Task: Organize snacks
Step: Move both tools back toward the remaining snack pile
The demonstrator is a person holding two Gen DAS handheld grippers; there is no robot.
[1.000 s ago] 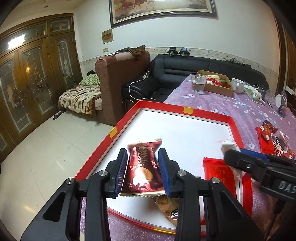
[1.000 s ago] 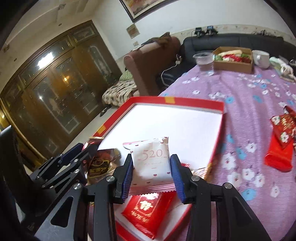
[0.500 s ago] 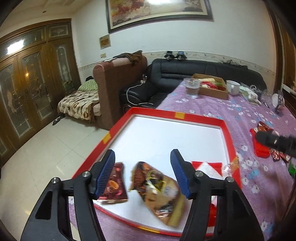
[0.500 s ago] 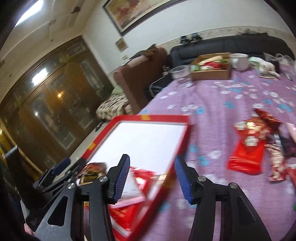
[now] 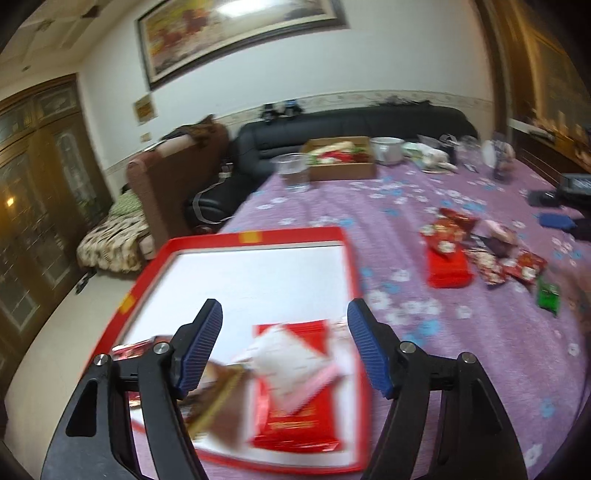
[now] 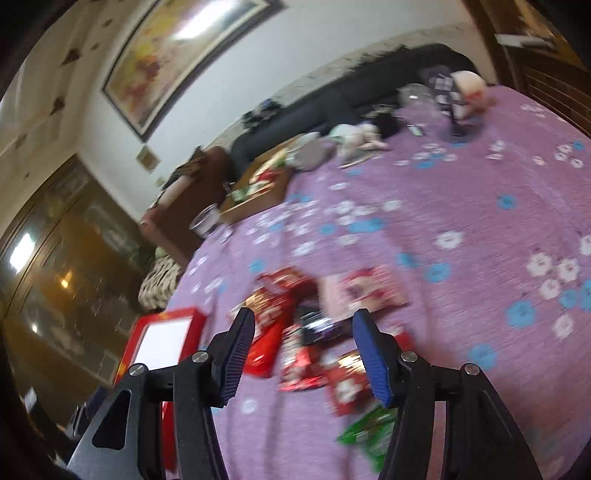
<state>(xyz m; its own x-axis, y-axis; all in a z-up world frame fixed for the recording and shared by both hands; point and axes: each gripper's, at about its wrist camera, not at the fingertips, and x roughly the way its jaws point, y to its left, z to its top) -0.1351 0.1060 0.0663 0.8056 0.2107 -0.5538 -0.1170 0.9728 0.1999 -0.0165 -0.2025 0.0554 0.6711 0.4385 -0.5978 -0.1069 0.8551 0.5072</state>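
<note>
Glossy foil packets [image 5: 295, 398], flat red-rimmed tray [image 5: 258, 236] — blurred

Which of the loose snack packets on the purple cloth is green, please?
The green packet at the pile's near edge, below the right claw; the others are red, pink or dark.

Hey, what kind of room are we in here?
Most likely a home living room: a black sofa runs along the wall under a large framed painting, and a table in a purple flowered cloth holds loose snacks.
</note>
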